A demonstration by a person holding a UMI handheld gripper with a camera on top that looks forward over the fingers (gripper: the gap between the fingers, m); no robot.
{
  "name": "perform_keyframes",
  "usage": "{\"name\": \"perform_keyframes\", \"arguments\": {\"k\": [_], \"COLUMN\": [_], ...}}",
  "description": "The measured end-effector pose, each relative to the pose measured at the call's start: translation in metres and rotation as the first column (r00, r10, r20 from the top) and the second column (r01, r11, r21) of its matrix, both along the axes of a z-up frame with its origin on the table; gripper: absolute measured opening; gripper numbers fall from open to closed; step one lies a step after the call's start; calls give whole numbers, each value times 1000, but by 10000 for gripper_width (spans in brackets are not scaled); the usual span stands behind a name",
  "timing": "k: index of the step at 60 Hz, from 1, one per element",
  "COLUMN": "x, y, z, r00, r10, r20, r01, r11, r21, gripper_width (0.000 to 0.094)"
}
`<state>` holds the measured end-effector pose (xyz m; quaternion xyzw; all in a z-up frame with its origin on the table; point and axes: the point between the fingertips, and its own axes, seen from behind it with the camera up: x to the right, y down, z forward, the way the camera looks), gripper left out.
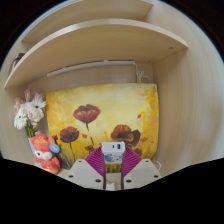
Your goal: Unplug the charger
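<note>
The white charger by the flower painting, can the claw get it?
Probably yes. The small white charger sits right between the open claw's pink pads, ahead of the yellow poppy painting, and nothing blocks it.

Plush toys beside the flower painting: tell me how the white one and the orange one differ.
The white plush toy is pale with upright ears; the orange plush toy is bright orange-red with white patches. The white one sits higher, the orange one lower, nearer the gripper. Both stand left of the flower painting. The gripper's fingers flank the white charger.
</note>
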<state>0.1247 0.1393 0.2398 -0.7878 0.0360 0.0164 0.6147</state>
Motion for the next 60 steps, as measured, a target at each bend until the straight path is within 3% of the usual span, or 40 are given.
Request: {"name": "perform_keyframes", "arguments": {"k": [5, 10, 18, 25, 35, 43, 45, 48, 55, 60], "x": [44, 89, 133, 146, 157, 168, 171, 174, 165, 149], "y": [-3, -11, -44, -65, -82, -88, -88, -87, -86, -90], "z": [14, -20, -126, -186, -230, -240, -237, -225, -175, -123], "r00": [998, 991, 983, 982, 979, 968, 963, 957, 951, 951], "r10": [-32, -73, -95, -104, -150, -173, -180, -191, -211, -220], "r20": [51, 111, 157, 161, 136, 180, 200, 218, 228, 215], "r01": [32, 83, 138, 158, 196, 239, 254, 270, 283, 274], "r11": [999, 993, 947, 913, 868, 850, 851, 859, 893, 924], "r21": [5, -88, -290, -377, -456, -468, -459, -434, -350, -268], "gripper_width": [190, 188, 190, 191, 227, 321, 357, 486, 735, 792]}}
